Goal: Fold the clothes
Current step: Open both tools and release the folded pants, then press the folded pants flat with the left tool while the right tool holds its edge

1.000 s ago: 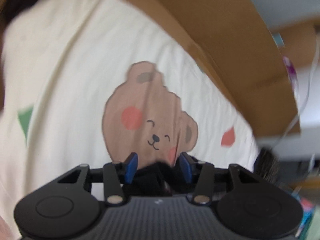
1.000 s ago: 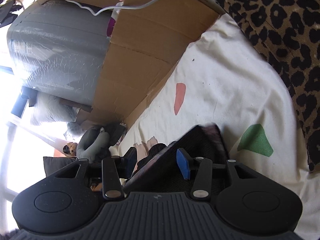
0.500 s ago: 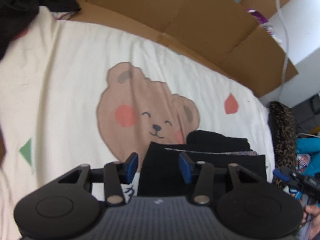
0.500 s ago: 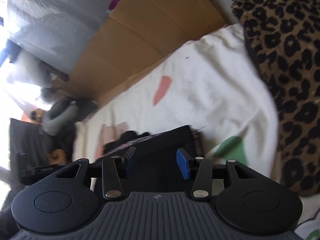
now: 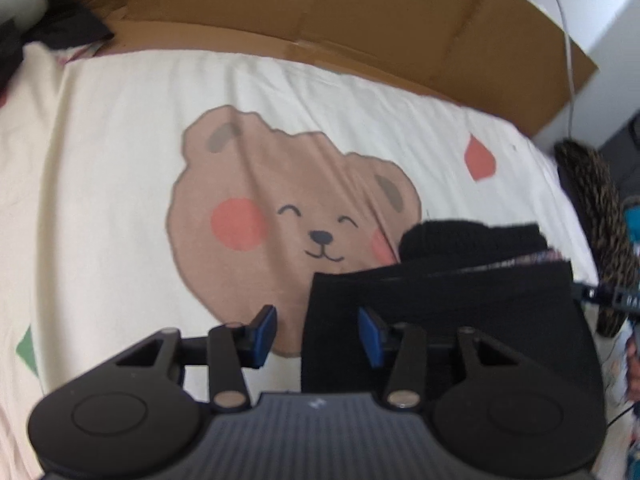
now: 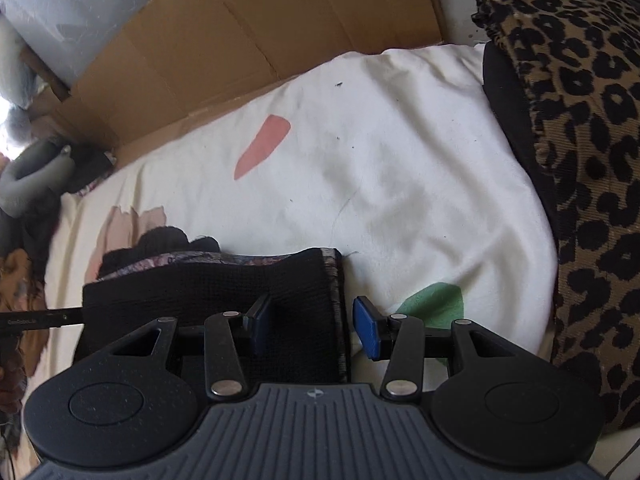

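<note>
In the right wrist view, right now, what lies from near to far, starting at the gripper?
Right gripper → folded black garment → cream bedsheet with a pink mark → cardboard.

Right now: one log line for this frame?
stage: fold laid down | black garment: folded on bear sheet | left gripper: open | right gripper: open

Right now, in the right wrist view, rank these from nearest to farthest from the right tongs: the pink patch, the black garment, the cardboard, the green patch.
1. Black garment, at the tongs, left side.
2. Green patch, just right.
3. Pink patch, up the sheet, left of centre.
4. Cardboard, behind the bed.
</note>
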A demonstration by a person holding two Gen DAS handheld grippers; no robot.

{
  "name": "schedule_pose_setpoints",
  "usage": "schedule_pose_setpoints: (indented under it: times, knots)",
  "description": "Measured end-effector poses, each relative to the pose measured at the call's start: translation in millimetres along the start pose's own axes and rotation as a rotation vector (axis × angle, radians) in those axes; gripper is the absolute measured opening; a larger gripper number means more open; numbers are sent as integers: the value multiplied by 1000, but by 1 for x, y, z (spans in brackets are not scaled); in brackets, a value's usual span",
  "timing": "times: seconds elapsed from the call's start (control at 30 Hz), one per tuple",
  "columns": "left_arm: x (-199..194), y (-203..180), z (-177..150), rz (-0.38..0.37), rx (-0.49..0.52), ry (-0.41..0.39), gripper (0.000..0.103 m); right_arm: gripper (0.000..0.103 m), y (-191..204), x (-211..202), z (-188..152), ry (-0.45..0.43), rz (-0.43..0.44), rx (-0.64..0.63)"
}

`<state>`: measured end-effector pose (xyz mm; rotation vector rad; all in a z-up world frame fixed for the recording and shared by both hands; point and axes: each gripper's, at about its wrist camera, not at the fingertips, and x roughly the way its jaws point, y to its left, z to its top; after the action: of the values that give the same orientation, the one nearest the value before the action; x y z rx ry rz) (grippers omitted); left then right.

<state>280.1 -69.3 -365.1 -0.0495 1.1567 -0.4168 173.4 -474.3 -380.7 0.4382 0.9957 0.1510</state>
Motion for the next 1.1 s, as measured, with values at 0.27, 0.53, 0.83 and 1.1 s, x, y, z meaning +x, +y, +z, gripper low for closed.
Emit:
schedule_pose_setpoints:
  times: [0.27, 0.53, 0.83, 1.1]
  knots:
    - [16, -8, 0, 2, 33, 11, 49, 48, 11, 9, -1, 8, -28, -58]
    - [24, -30, -1, 46, 112, 3, 46, 50, 24, 20, -1, 12, -71, -160]
    - [13, -26, 1, -13, 109, -1, 8, 5, 22, 2, -2, -15, -56, -162]
    - [-26, -3, 1, -36, 7, -63, 7, 4, 15, -47, 3, -124, -18, -63]
